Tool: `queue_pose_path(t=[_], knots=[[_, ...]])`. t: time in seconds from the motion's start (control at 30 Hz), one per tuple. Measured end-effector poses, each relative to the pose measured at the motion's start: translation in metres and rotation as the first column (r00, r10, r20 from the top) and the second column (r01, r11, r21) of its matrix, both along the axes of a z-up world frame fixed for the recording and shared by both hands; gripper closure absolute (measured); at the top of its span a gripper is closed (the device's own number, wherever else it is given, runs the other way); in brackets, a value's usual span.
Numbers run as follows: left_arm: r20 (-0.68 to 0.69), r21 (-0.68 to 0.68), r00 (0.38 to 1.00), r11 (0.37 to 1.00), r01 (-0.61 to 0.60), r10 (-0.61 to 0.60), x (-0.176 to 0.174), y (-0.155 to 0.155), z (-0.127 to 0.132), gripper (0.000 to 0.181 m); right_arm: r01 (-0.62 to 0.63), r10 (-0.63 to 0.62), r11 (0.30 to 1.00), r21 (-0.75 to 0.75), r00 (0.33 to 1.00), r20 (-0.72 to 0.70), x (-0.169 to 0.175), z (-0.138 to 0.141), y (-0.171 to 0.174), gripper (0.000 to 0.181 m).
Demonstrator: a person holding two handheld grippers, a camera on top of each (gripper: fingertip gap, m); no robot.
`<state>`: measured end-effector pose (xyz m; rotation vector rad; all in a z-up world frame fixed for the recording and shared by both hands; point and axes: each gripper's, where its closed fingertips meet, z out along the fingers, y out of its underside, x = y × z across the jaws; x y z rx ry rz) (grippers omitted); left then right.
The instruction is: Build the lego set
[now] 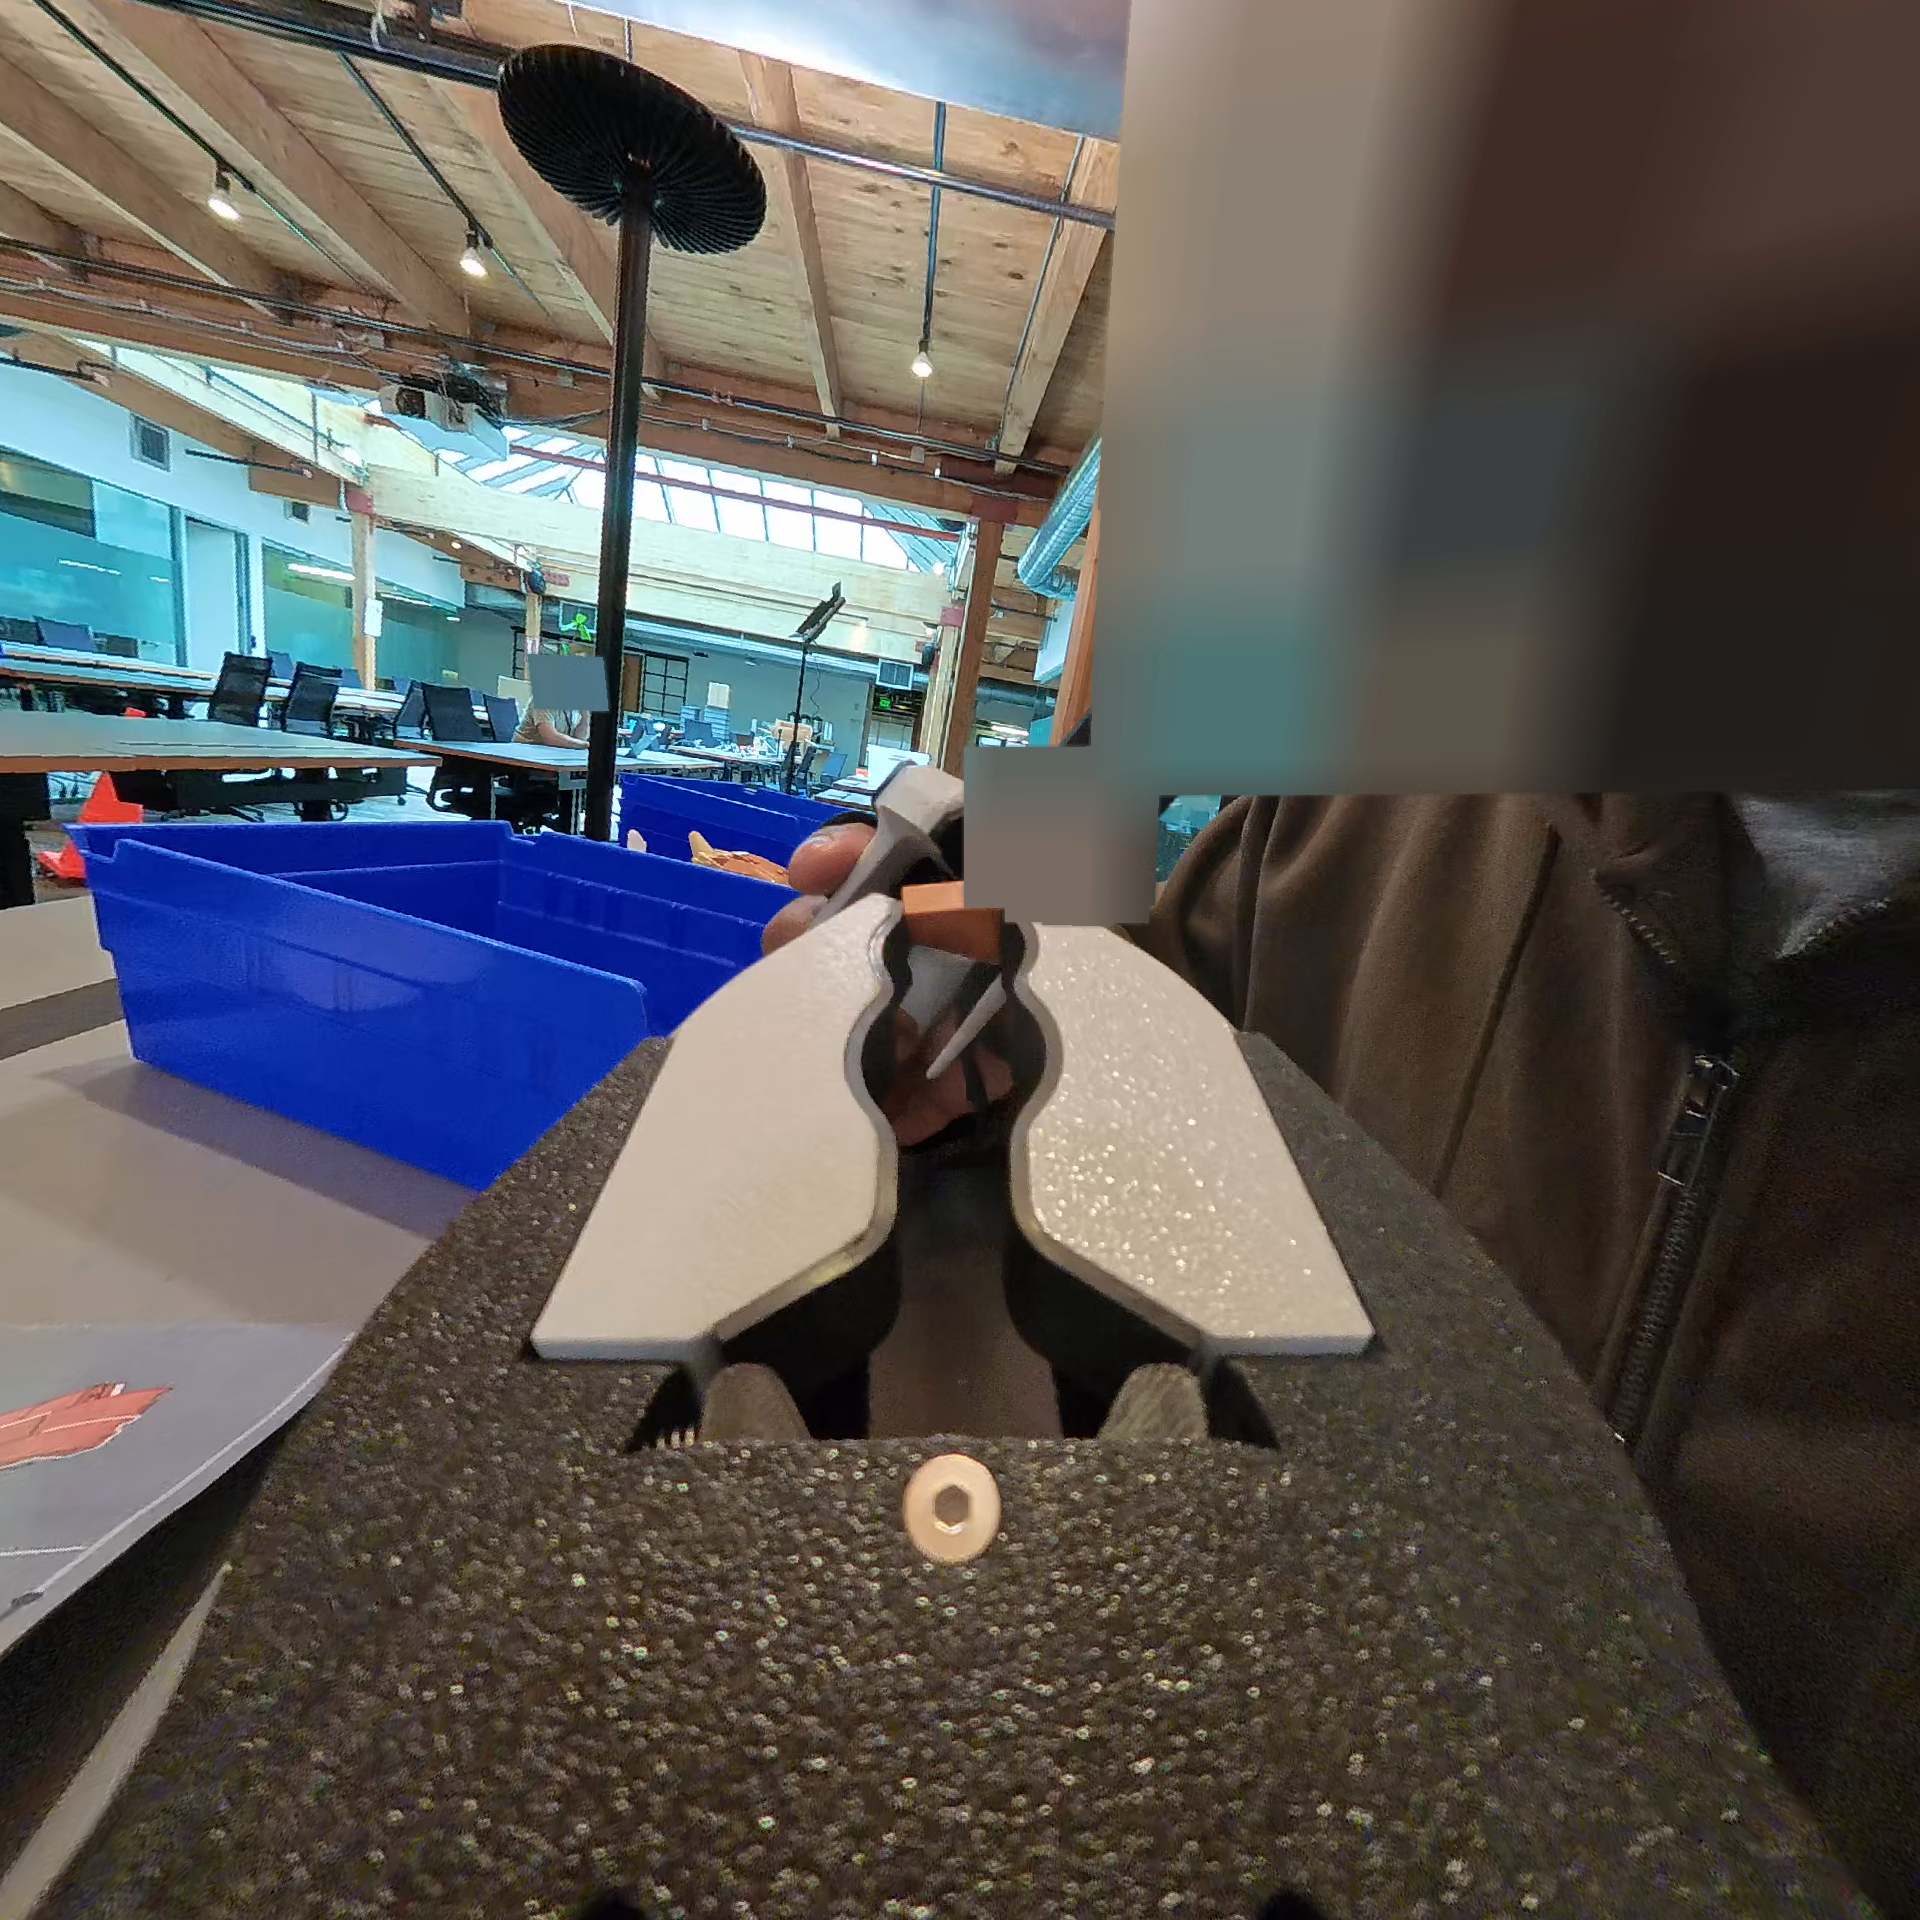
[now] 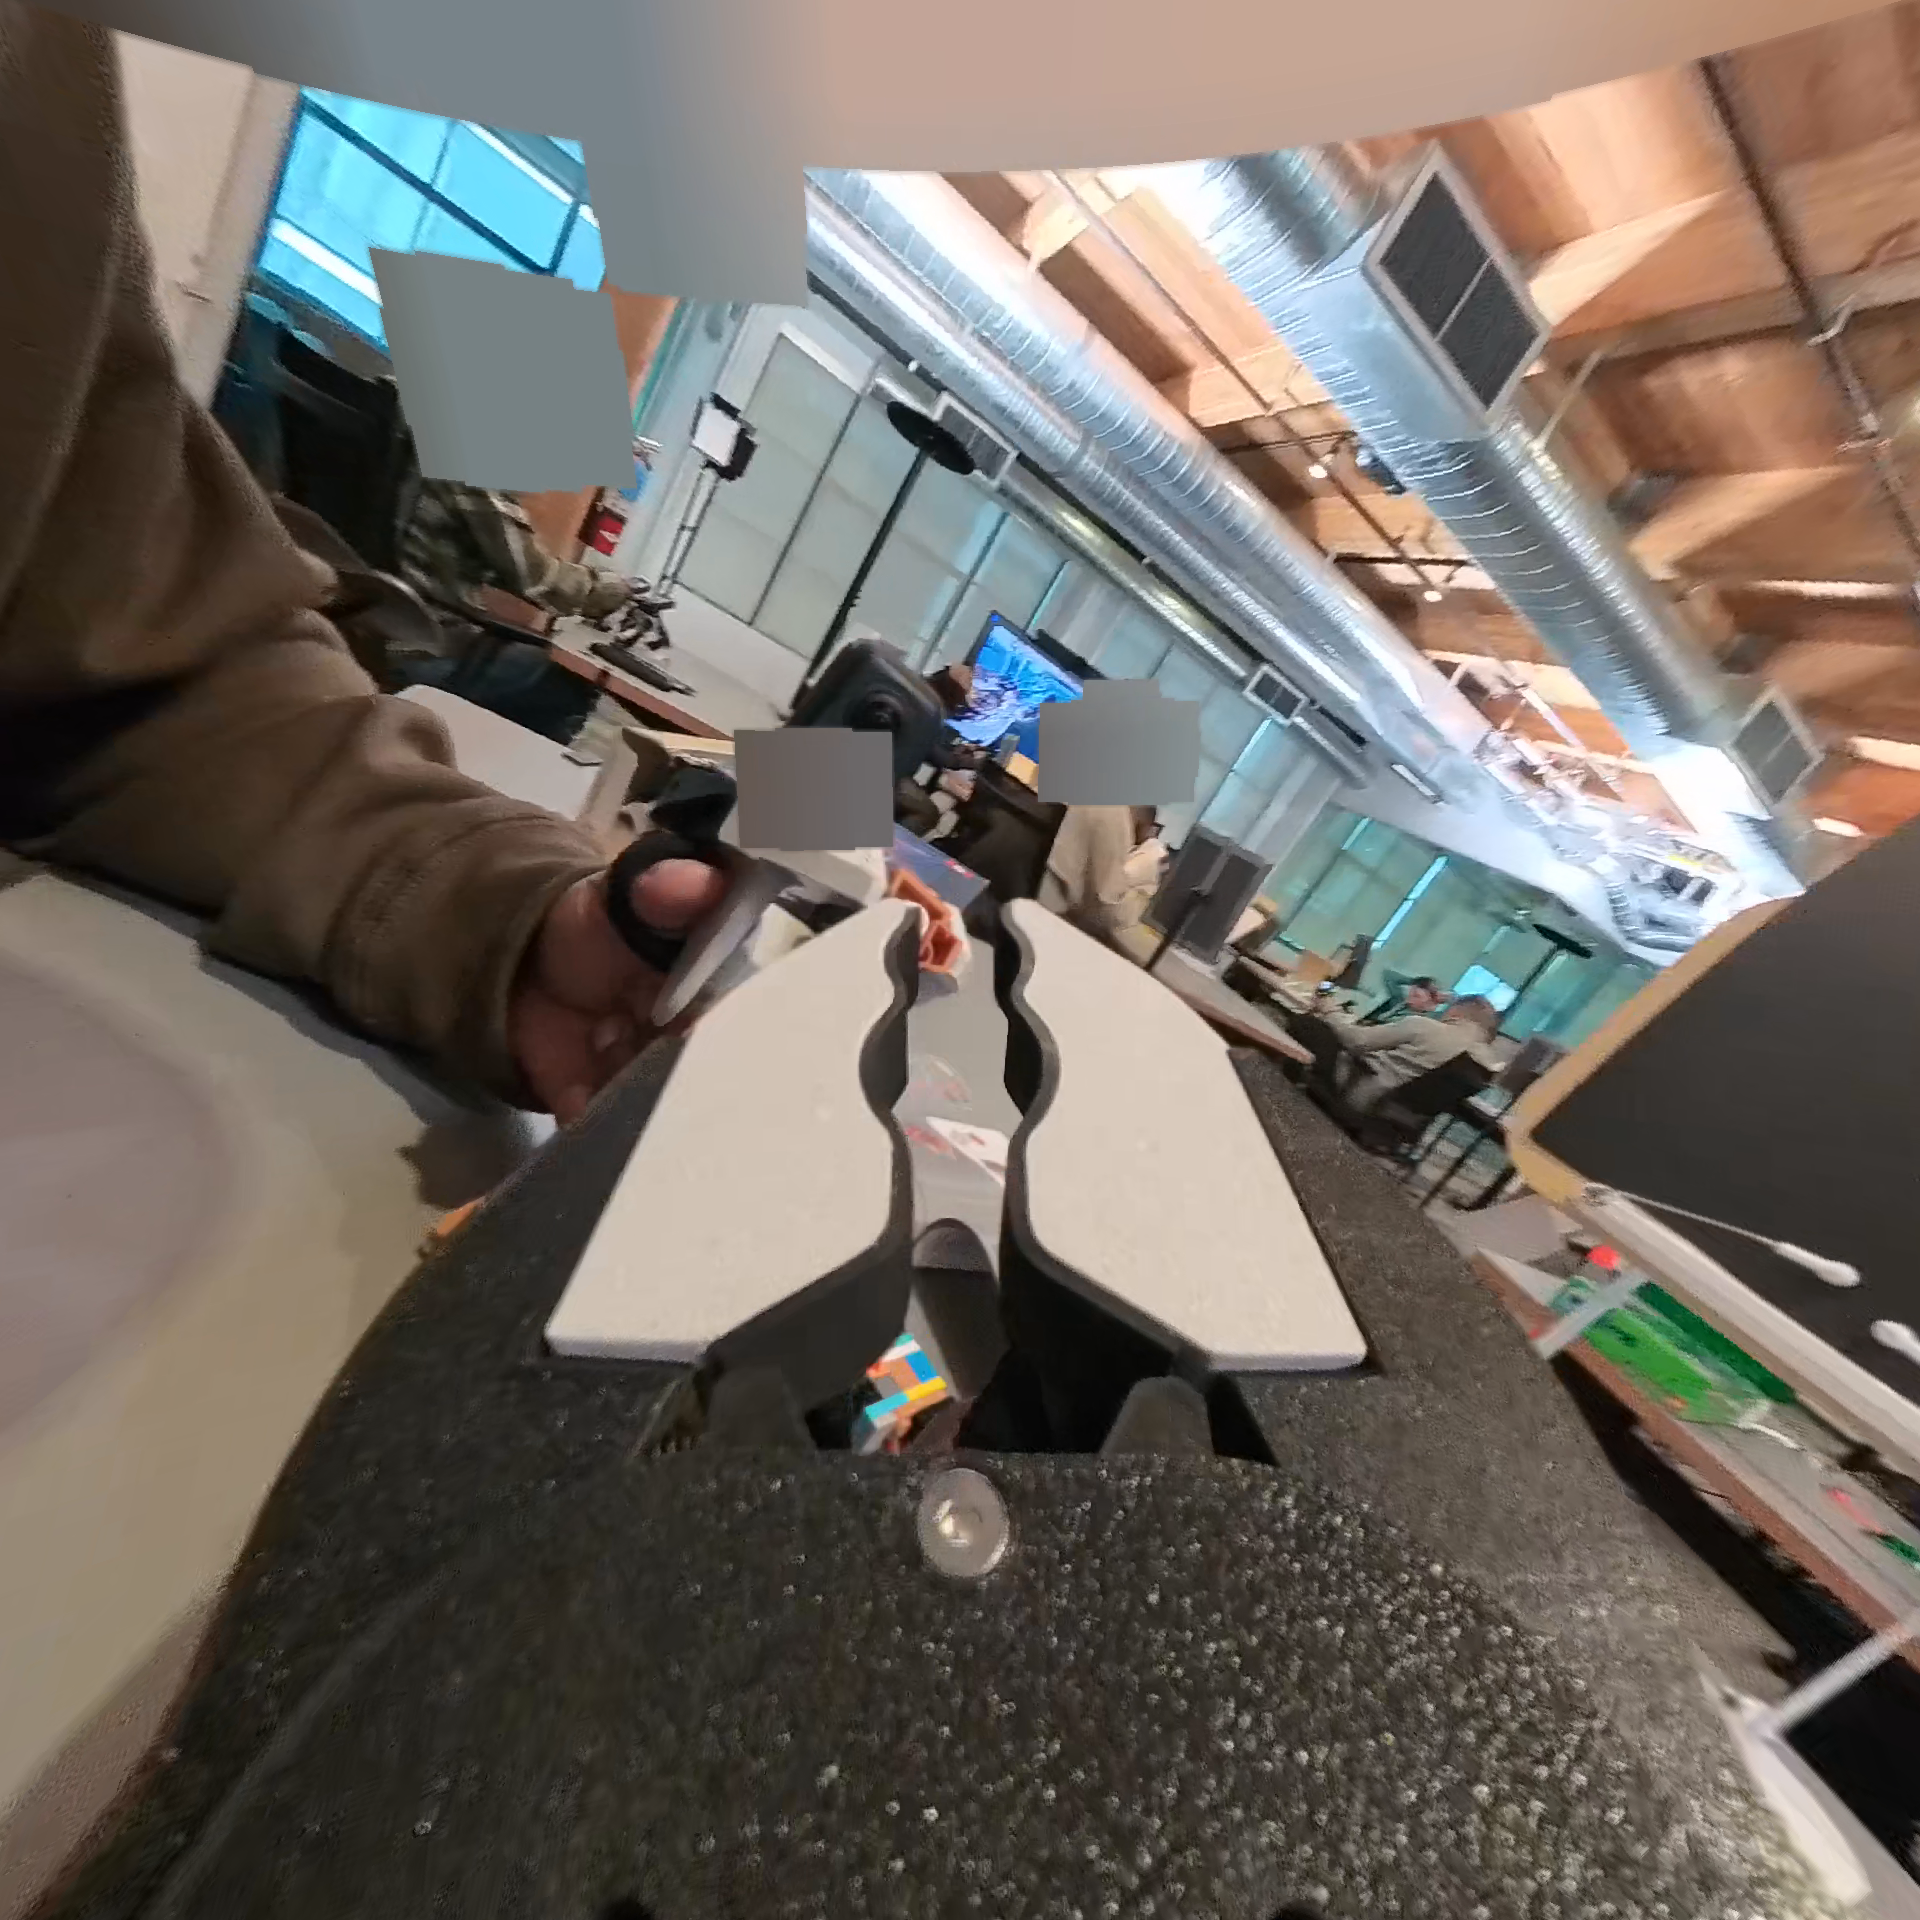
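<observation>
Left wrist view: your left claw (image 1: 956,935) is pinching an orange-brown lego piece (image 1: 951,922) right at its tips, raised off the worktop (image 1: 208,1174) and close to your jacket (image 1: 1558,1091). My read: you hold it up there so the other claw can get at it in free air, not against the surface.

Just beyond the lego piece, the right claw's grey fingers (image 1: 914,821) and your hand (image 1: 821,868) sit almost touching it. Whether they actually touch, I can't tell from here.

Right wrist view: your right claw (image 2: 961,920) has its fingers apart with a narrow gap and nothing between them. The lego piece (image 2: 935,940) sits just beside the left finger's tip, outside the gap. Looks like a handover or mating step not yet closed.

Around the lego piece:
- blue bin (image 1: 395,956) to its left on the worktop, a second blue bin (image 1: 717,816) behind that
- instruction sheet (image 1: 125,1455) lower left, partly under the left claw's body
- small multicolour build (image 2: 904,1387) visible below, through the right claw's gap

In the way: both claw bodies block most of the contact point. The build below is close under your right claw, so I'd watch for a bump when lowering.
</observation>
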<state>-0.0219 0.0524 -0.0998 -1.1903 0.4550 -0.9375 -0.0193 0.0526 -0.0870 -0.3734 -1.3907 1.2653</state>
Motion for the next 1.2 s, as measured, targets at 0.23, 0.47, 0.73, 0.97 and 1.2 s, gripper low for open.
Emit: queue_pose_path(t=[0.23, 0.47, 0.73, 0.97, 1.2], knots=[[-0.011, -0.015, 1.0, 1.0, 0.026, -0.026, 0.004, 0.0, -0.003, 0.164, -0.066, 0.064, 0.997, 0.027, 0.994, 0.093, -0.001, -0.009, -0.007, 0.169], [-0.027, -0.027, 0.999, 0.999, 0.04, -0.041, 0.006, -0.001, -0.006, 0.164, -0.086, 0.082, 0.996, 0.031, 0.99, 0.118, -0.001, -0.012, -0.011, 0.17], [-0.046, -0.04, 0.997, 0.997, 0.065, -0.067, 0.008, -0.002, -0.008, 0.164, -0.11, 0.105, 0.994, 0.022, 0.982, 0.156, -0.001, -0.015, -0.013, 0.174], [-0.064, -0.048, 0.994, 0.995, 0.09, -0.093, 0.011, -0.004, -0.012, 0.164, -0.137, 0.145, 0.989, -0.056, 0.975, 0.167, -0.001, -0.011, -0.012, 0.174], [-0.058, -0.055, 0.989, 0.99, 0.13, -0.133, 0.015, -0.007, -0.013, 0.164, -0.165, 0.175, 0.984, -0.066, 0.967, 0.186, 0.0, -0.014, -0.016, 0.174]])
